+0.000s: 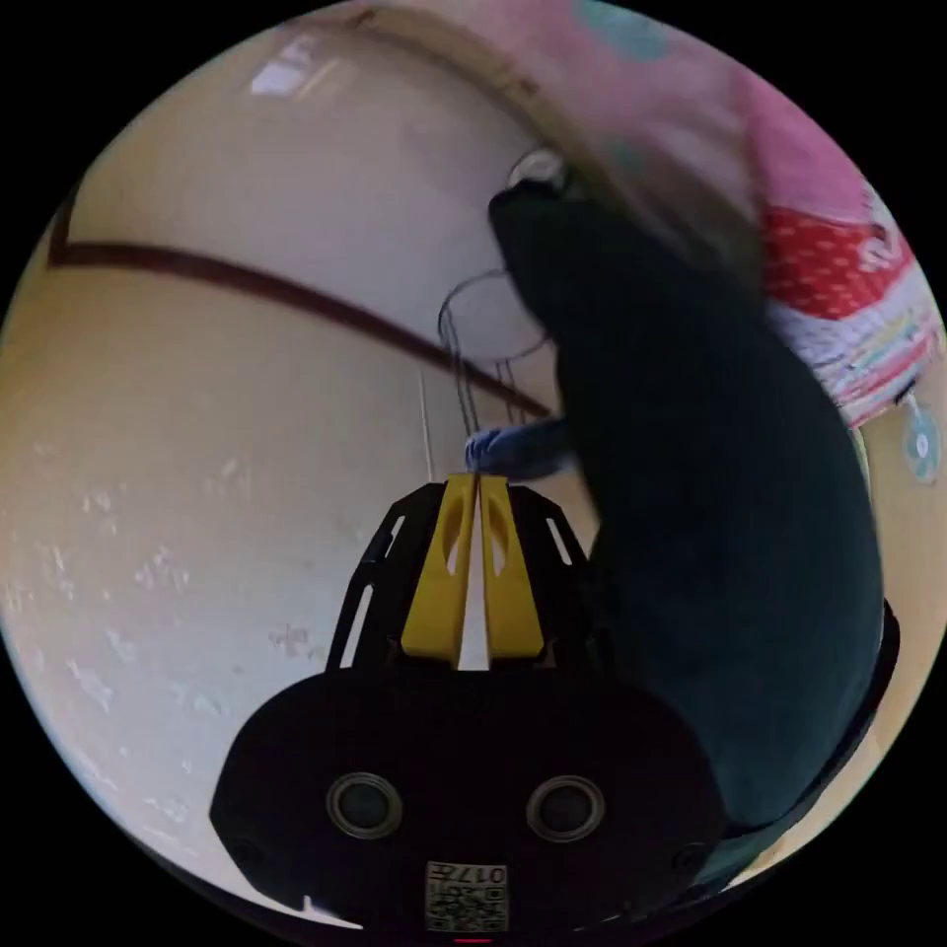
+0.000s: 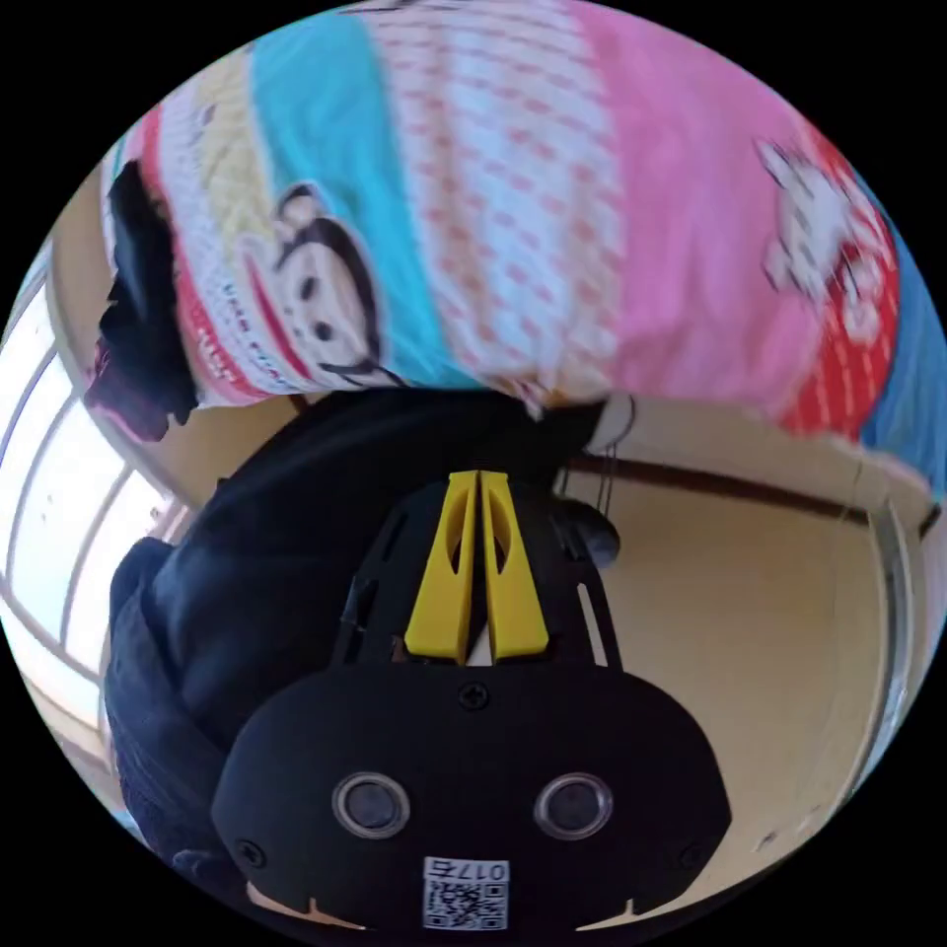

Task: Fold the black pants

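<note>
The black pants [image 1: 710, 513] hang as a long dark mass just to the right of my left gripper [image 1: 478, 481]. Its yellow jaws are closed together with no cloth visible between them. In the right gripper view the black pants [image 2: 266, 552] spread from the lower left to behind my right gripper [image 2: 478, 476]. Those jaws are closed too. Their tips lie against the dark fabric, and I cannot tell whether any of it is pinched.
Bright patterned bedding [image 2: 552, 197] in pink, blue and red lies beyond the pants, and bedding [image 1: 838, 276] also borders them at the upper right. A cream wall [image 1: 217, 395] carries a dark stripe. Thin wires [image 1: 464, 335] and a blue object [image 1: 518, 449] sit just past the left jaws. A window [image 2: 59, 473] is at the left edge.
</note>
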